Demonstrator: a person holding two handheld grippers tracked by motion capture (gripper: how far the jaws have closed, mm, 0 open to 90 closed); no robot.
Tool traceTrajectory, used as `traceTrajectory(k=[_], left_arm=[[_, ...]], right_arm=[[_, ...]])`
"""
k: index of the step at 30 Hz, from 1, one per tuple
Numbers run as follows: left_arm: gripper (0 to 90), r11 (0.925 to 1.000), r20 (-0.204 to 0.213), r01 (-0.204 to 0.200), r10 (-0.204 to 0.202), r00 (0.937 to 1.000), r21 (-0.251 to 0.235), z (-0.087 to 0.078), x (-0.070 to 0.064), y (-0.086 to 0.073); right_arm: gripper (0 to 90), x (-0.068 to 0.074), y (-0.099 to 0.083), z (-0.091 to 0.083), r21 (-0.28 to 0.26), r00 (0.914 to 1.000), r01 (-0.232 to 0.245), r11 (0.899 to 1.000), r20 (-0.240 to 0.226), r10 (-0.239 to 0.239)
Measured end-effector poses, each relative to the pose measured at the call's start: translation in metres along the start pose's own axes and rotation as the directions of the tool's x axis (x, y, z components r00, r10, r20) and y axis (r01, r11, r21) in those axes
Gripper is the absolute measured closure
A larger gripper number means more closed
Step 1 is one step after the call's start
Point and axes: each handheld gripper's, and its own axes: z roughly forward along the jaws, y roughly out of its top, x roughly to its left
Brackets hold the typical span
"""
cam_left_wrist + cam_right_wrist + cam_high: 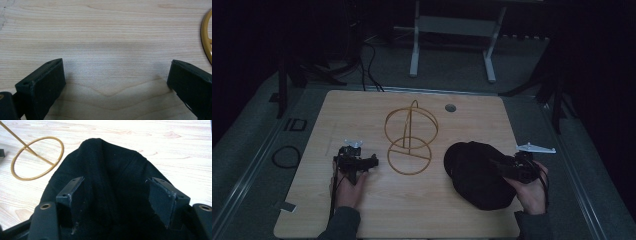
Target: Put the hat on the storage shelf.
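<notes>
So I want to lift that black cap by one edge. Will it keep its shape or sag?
Probably sag. The black cap shows soft folds and a creased peak, which suggests limp cloth. It lies slumped on the table, so it likely has little stiffness. The right tool is open with its jaws either side of the fabric; one pinch may gather only a fold.
</notes>
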Motion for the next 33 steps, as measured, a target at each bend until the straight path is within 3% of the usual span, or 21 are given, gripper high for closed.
traceTrajectory(k=[10,13,20,27,33], left_arm=[[1.2,1.0,0.0,0.0,0.0,1.0,0.0,0.0,0.0,0.0],[1.2,1.0,0.0,0.0,0.0,1.0,0.0,0.0,0.0,0.0],[1.2,1.0,0.0,0.0,0.0,1.0,0.0,0.0,0.0,0.0],[1.2,1.0,0.0,0.0,0.0,1.0,0.0,0.0,0.0,0.0],[1.2,1.0,0.0,0.0,0.0,1.0,0.0,0.0,0.0,0.0]], right_arm=[[26.0,0.008,0.006,-0.001,-0.004,0.9989,0.042,0.999,-0.022,-0.042],[25.1,0.016,0.012,-0.002,0.004,0.9952,0.094,0.996,-0.026,-0.094],[21.2,0.017,0.027,-0.006,0.023,0.9881,0.149,0.989,-0.042,-0.148],[17.3,0.02,0.039,-0.002,0.078,0.9749,0.218,0.973,-0.063,-0.214],[15.0,0.022,0.045,0.007,0.126,0.9668,0.248,0.961,-0.096,-0.237]])
